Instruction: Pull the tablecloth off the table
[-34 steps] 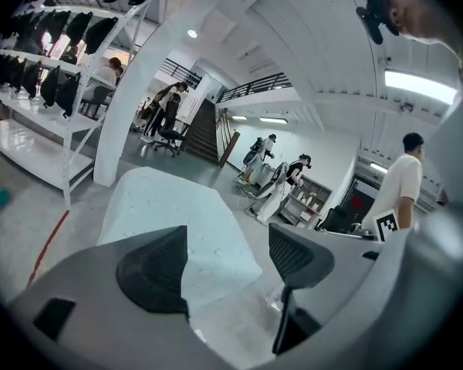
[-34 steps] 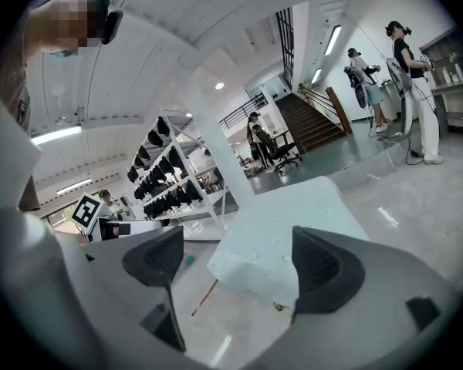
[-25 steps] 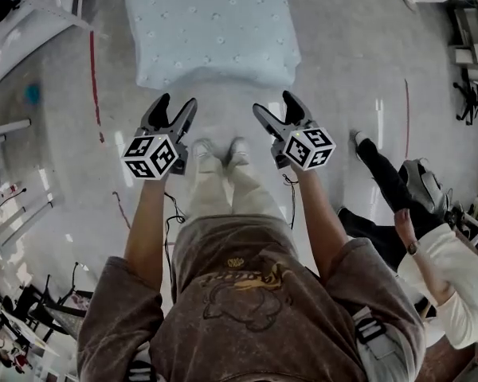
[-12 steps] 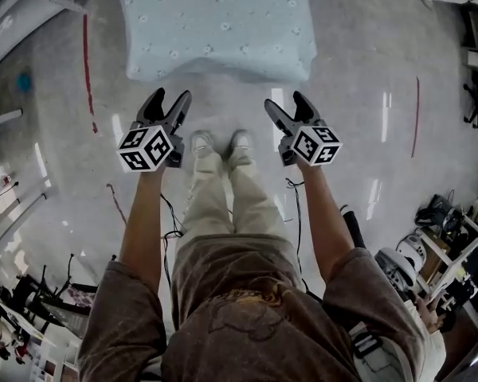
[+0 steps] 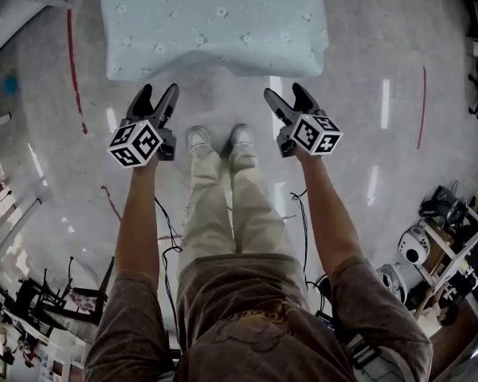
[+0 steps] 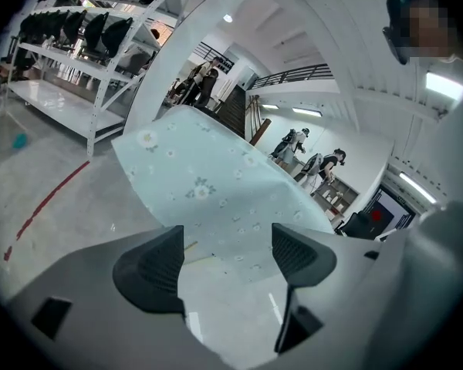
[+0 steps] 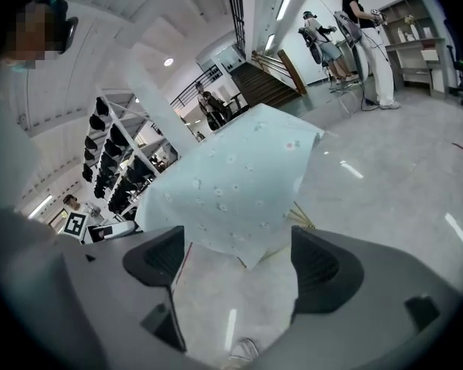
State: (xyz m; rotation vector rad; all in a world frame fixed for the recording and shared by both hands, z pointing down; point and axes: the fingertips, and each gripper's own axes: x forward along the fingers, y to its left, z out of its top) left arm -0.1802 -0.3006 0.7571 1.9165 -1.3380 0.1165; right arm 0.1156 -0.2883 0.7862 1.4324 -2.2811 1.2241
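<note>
A pale blue tablecloth [image 5: 215, 22] with a small white flower print lies spread over a counter, covering it completely. Its edges hang down on every visible side and one corner droops to a point. The counter itself is hidden; only thin wooden legs [image 7: 312, 218] show below the hem in the right gripper view.

The person stands on a glossy grey floor [image 5: 366, 70], facing the near edge of the cloth, white shoes [image 5: 215, 140] just short of it. The left hand-held gripper [image 5: 158, 94] and the right hand-held gripper [image 5: 285, 94] are held out side by side, both aimed at the near hem but apart from it. Each one stands wide open with nothing held; between the dark ribbed pads there is only floor and the cloth farther off. The left one's jaws have just been opening wider.

The task appears to be at the approach, with no grip taken.

Likely risks: pinching only the very edge of the hem, so the fabric slips free when pulled; closing at unequal depths, so the cloth drags crooked and bunches; and pulling sharply, which could shift or tip what looks like a light counter. Cables [image 5: 169, 229] trail by the person's legs and could snag a backward step.
</note>
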